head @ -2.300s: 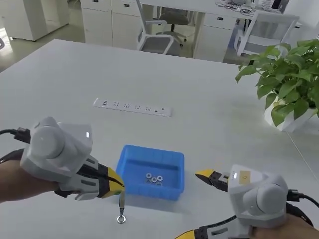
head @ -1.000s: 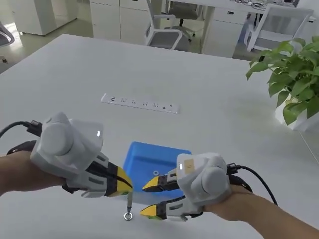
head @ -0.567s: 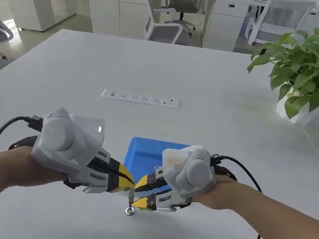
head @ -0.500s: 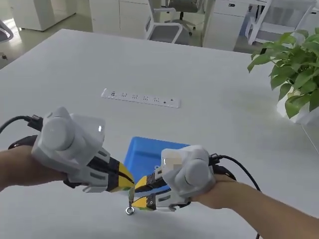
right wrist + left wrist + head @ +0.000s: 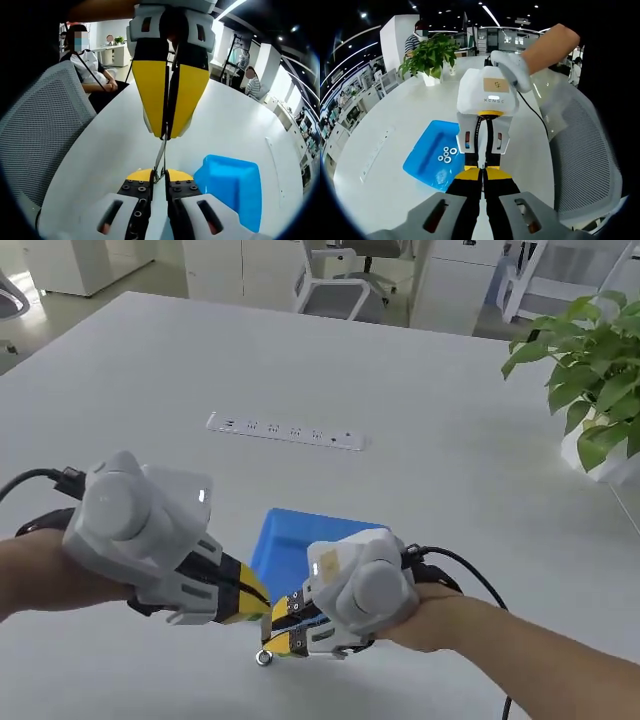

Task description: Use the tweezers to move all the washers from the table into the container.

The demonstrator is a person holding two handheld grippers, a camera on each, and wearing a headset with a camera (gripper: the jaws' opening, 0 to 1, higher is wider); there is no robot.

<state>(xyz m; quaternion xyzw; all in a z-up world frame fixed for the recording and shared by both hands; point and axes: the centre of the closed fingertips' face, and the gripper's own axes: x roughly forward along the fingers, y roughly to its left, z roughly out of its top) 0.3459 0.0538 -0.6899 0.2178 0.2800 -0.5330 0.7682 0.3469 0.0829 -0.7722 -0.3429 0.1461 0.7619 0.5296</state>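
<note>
Left gripper (image 5: 258, 598) comes in from 9 o'clock, jaws clamped flat on the upper end of the tweezers (image 5: 161, 155), which hang tips-down to the table (image 5: 450, 470). Right gripper (image 5: 285, 630) comes in from 3 o'clock. In its own view its jaws are almost together, with the thin tweezer arms between them, just below the left gripper's yellow tips.

Change: about two seconds back the right gripper sat open and well apart, at 3 o'clock of the container (image 5: 292, 538). It has since crossed over in front of the container and closed onto the tweezers. The left gripper has barely shifted and kept its hold the whole time.

Loose washer (image 5: 263, 658) lies on the table right at the tweezer tips, same spot as before, at 7 o'clock of the container and near its front wall. Cannot tell whether the tips already pinch it; it's too small.

A few washers (image 5: 446, 154) already lie in the container. Power strip (image 5: 285, 430) sits at 12 o'clock beyond it, plant (image 5: 590, 360) at 2 o'clock.

Meaning: probably the squeeze step, with the right gripper pressing the tweezer arms shut on the washer while the left steadies them. Next would be a lift and a short carry toward 1 o'clock over the wall. Risk: the washer slips if the squeeze eases, or if the two grippers move out of step.
</note>
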